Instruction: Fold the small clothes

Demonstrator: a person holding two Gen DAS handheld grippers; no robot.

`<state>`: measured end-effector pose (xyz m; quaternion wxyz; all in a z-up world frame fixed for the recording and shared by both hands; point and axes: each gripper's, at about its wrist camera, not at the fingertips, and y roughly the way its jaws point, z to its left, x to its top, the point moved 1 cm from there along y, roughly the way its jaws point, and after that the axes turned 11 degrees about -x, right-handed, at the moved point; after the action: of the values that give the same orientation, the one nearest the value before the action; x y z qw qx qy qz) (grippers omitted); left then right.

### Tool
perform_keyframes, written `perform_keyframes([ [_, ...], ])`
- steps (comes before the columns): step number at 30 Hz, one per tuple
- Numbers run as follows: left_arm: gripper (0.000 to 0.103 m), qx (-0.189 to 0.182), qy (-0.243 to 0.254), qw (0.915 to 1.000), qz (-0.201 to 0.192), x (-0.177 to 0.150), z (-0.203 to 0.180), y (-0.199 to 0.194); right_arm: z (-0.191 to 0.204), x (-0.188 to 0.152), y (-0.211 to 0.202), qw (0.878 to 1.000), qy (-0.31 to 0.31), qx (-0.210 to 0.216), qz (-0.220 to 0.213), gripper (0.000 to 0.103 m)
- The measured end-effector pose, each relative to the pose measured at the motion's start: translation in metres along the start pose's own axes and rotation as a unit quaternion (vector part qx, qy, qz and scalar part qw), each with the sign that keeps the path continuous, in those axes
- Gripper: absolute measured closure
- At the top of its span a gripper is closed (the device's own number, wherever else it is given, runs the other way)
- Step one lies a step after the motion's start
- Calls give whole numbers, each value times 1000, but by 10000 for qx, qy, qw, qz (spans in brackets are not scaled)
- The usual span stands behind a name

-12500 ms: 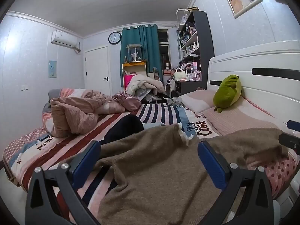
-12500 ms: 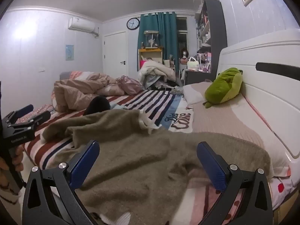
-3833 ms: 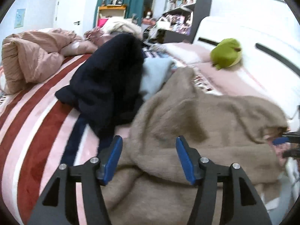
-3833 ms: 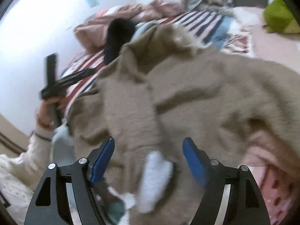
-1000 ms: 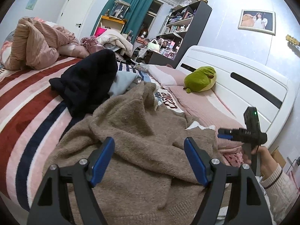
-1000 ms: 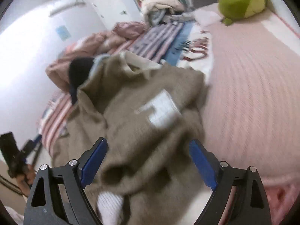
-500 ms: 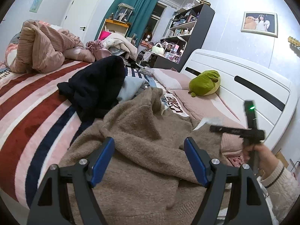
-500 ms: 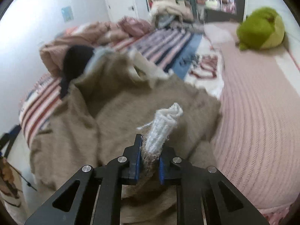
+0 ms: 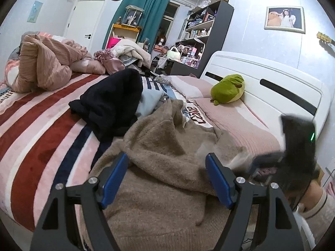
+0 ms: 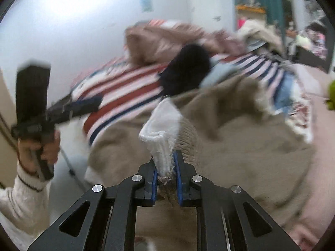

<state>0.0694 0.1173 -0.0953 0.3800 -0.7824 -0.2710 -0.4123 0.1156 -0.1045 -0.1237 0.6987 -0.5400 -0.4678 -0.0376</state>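
Note:
A brown fuzzy sweater [image 9: 159, 205] lies rumpled across the near part of the bed. Over it hovers my left gripper [image 9: 166, 156], open, with nothing pinched between its blue pads. My right gripper [image 10: 165, 159] is clamped on a white-lined edge of the sweater [image 10: 163, 129], which sticks up between the pads; its jaws are opening slightly while the cloth stays pressed between them. The rest of the sweater [image 10: 240, 146] trails to the right behind it. In the left wrist view the right gripper [image 9: 259, 161] is a dark blur at the sweater's right side. The right wrist view shows the left gripper [image 10: 88, 104] at the left, held by a hand.
A black garment [image 9: 113, 100] and a light blue one [image 9: 149, 102] lie just beyond the sweater on the striped blanket [image 9: 41, 125]. A bunched pink quilt [image 9: 41, 62] fills the far left. A green plush toy [image 9: 228, 87] sits by the white headboard [image 9: 272, 87].
My right gripper closed on the sweater's white-lined edge, then swung left with it while rolling. The left gripper stayed open and hardly moved.

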Motion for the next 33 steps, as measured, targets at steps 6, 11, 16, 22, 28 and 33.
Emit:
perform_keyframes([
  [6, 25, 57, 53, 9993, 364, -13, 3, 1, 10, -37, 34, 9976, 101, 386, 566, 63],
  [11, 22, 503, -23, 9974, 518, -18, 31, -8, -33, -53, -42, 9963, 754, 385, -170, 32],
  [16, 22, 750, -86, 9918, 1028, -28, 68, 4, -114, -109, -92, 9803, 1867, -598, -222, 15],
  [22, 22, 481, -320, 9840, 1683, -53, 96, 41, -168, -181, -70, 9563, 2904, 50, 318, 14],
  [28, 33, 456, -312, 9792, 1952, -67, 95, 70, -171, -189, -50, 9465, 3169, 612, -24, 13],
  [33, 73, 216, -449, 9791, 1973, -69, 82, 82, -157, -169, -33, 9590, 2773, 581, 74, 60],
])
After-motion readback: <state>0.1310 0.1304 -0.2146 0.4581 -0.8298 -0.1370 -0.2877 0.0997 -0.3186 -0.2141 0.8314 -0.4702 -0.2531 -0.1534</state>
